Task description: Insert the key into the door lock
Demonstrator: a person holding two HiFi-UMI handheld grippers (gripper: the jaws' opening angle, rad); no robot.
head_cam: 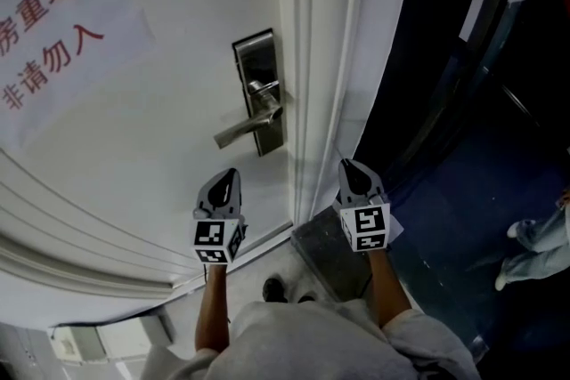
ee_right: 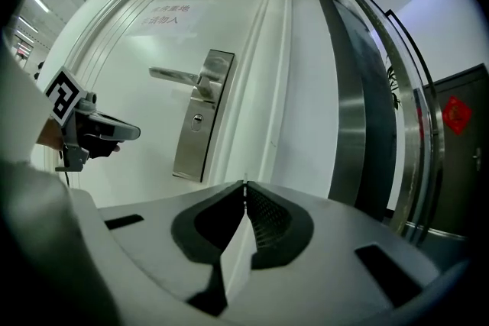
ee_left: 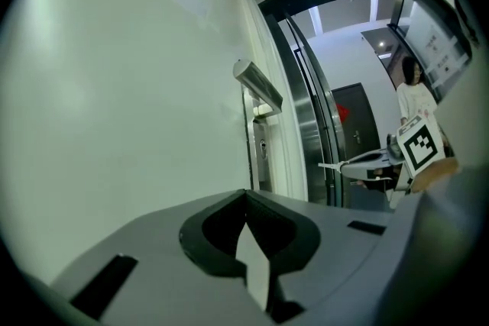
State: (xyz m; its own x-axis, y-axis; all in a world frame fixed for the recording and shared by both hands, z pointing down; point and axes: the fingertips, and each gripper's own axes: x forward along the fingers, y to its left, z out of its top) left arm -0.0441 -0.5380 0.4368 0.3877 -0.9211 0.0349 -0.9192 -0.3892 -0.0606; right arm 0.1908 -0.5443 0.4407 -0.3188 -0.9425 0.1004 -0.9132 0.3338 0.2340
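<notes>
The steel lock plate (head_cam: 259,91) with its lever handle (head_cam: 247,126) sits on a white door (head_cam: 160,147). In the right gripper view the keyhole (ee_right: 198,119) shows below the lever (ee_right: 177,75). My right gripper (head_cam: 349,165) (ee_right: 244,185) is level, right of the lock and in front of the door frame. Its jaws are closed on a thin key blade (ee_left: 330,164), which pokes from its tip in the left gripper view. My left gripper (head_cam: 230,174) (ee_left: 246,195) is below the handle, shut and holding nothing; the lock plate (ee_left: 262,153) lies edge-on ahead of it.
A paper notice with red characters (head_cam: 53,40) hangs on the door. The white door frame (head_cam: 312,58) and a dark glass and metal partition (head_cam: 463,58) stand to the right. A person (ee_left: 416,95) stands farther back. A dark mat (head_cam: 334,258) lies below.
</notes>
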